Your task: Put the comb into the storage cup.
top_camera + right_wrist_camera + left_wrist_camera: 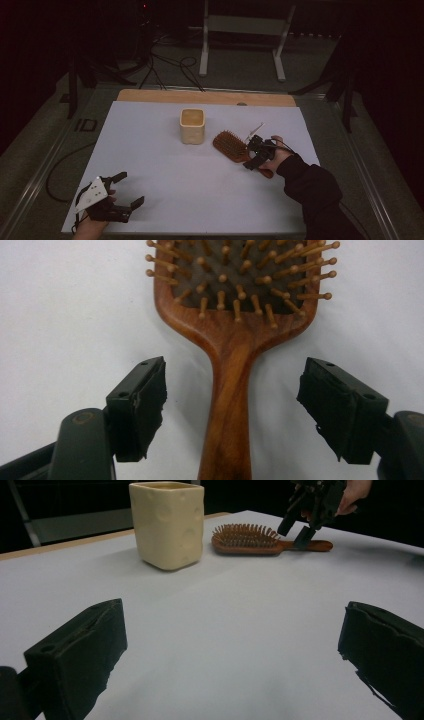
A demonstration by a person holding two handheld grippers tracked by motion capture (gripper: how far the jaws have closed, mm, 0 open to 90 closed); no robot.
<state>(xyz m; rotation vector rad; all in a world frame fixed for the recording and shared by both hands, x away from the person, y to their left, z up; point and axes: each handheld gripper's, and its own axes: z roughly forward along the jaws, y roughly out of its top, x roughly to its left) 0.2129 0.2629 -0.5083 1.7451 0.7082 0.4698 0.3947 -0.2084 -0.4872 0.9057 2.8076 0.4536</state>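
On the left, the left gripper (131,189) is resting low at the near edge of the white table (165,190). Its jaws are standing wide apart with nothing between them. The hand holding it is getting cut off by the bottom of the high view, and a grey plate is sitting on top of it.

In the middle, a cream cup (192,126) is standing upright on the table. It is open at the top, but the inside is too dim to see into.

Just to the right of the cup, a wooden hairbrush (231,144) is lying flat with its bristles pointing up. The right gripper (256,156) is hovering over the brush handle (227,405). Its jaws are sitting one on each side of the handle, apart from it and not squeezing it. In the right gripper view, the top of the brush head and the end of the handle are getting cut off. A dark sleeve (315,192) is coming in from the bottom right.

The room behind the table is very dark. A white metal frame (245,30) and some black cables (170,67) are lying on the grey floor, and the rest is too dark to make out.
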